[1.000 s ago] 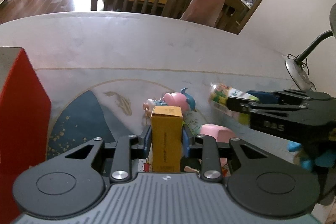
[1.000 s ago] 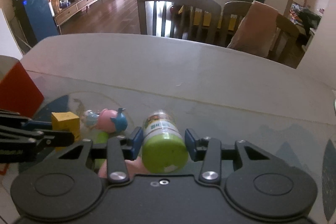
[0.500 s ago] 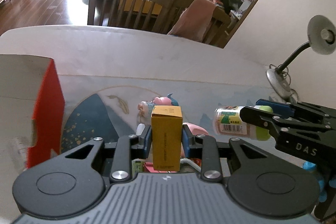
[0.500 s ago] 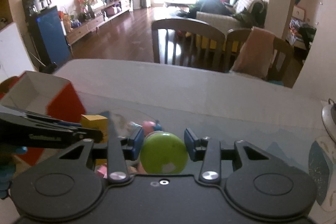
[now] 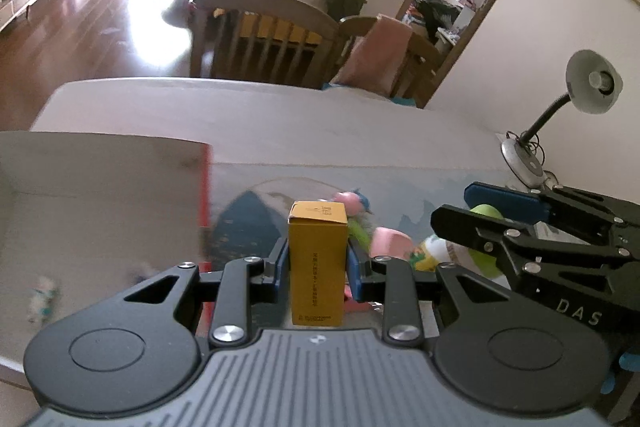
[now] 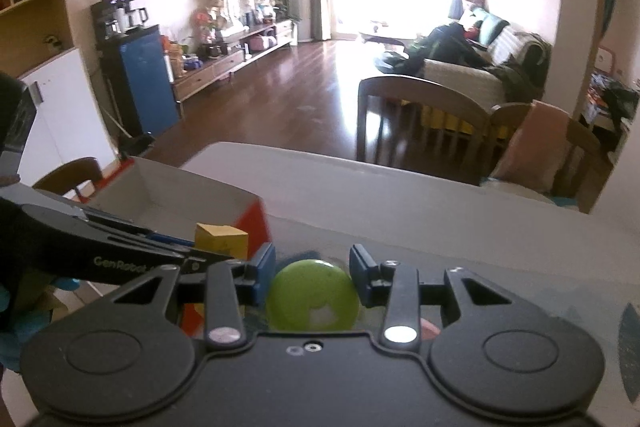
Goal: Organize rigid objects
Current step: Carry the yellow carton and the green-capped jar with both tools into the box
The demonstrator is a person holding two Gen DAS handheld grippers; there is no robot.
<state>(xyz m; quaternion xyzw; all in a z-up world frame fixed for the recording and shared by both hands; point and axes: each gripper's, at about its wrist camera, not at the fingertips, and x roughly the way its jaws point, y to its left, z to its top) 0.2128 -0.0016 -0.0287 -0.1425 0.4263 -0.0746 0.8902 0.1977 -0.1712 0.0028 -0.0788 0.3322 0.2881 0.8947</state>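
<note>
My left gripper [image 5: 318, 259] is shut on a yellow carton [image 5: 318, 263], held upright above the table just right of the red box [image 5: 100, 211], whose open pale inside fills the left of the left wrist view. My right gripper [image 6: 312, 271] is shut on a green-capped bottle [image 6: 313, 295], cap toward the camera. In the left wrist view the right gripper [image 5: 460, 207] and the bottle [image 5: 486, 259] sit to the right. In the right wrist view the carton [image 6: 220, 241] and the box [image 6: 168, 195] are at the left.
Pink and blue toys [image 5: 352, 201] and a pink block [image 5: 390, 243] lie on the patterned mat [image 5: 248, 223]. A desk lamp [image 5: 560, 123] stands at the table's far right. Wooden chairs [image 5: 264, 39] stand behind the white table [image 5: 260, 111].
Both grippers have risen and shifted left toward the red box, carrying the carton and the bottle. The box's open top has come into view.
</note>
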